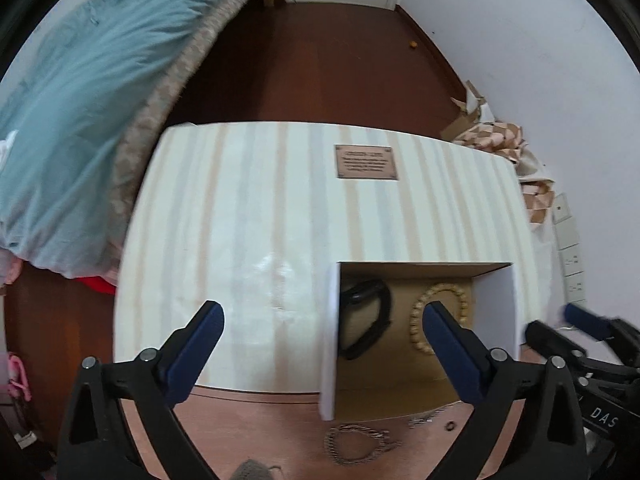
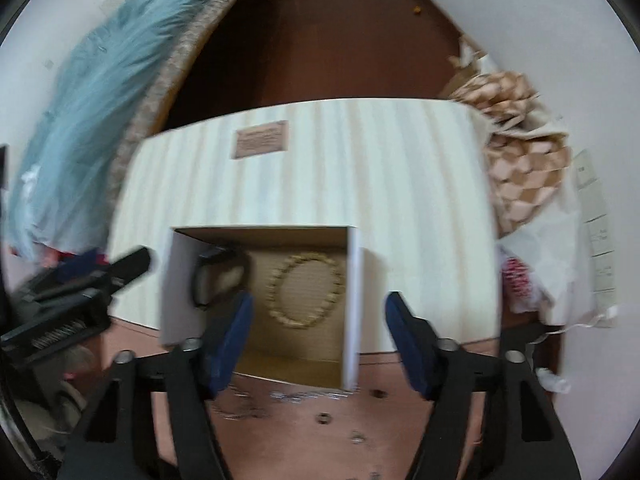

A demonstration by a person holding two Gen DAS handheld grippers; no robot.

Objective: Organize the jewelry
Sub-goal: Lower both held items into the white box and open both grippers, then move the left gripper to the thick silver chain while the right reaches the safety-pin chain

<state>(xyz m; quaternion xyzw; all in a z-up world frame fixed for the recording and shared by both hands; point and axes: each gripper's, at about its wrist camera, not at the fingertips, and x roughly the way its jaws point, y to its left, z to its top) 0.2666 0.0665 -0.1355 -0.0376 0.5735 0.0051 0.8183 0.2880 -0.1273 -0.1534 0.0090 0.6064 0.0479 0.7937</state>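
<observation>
Gaping left claw (image 1: 322, 320) (right claw (image 2: 320, 312) likewise), empty.

Pinkish table (image 1: 256, 432) carries striped box (image 1: 280, 208), chain necklace (image 1: 356, 442), rings (image 2: 323, 418).

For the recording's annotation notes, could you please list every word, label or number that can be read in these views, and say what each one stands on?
"DAS": white letters on the black body of the right tongs, at the left wrist view's right edge; the word runs on out of frame.
Brown plaque on the striped box: several lines of text, too small and blurred to read in either view.
Wall plates by the right wall: small marks, unreadable.
</observation>
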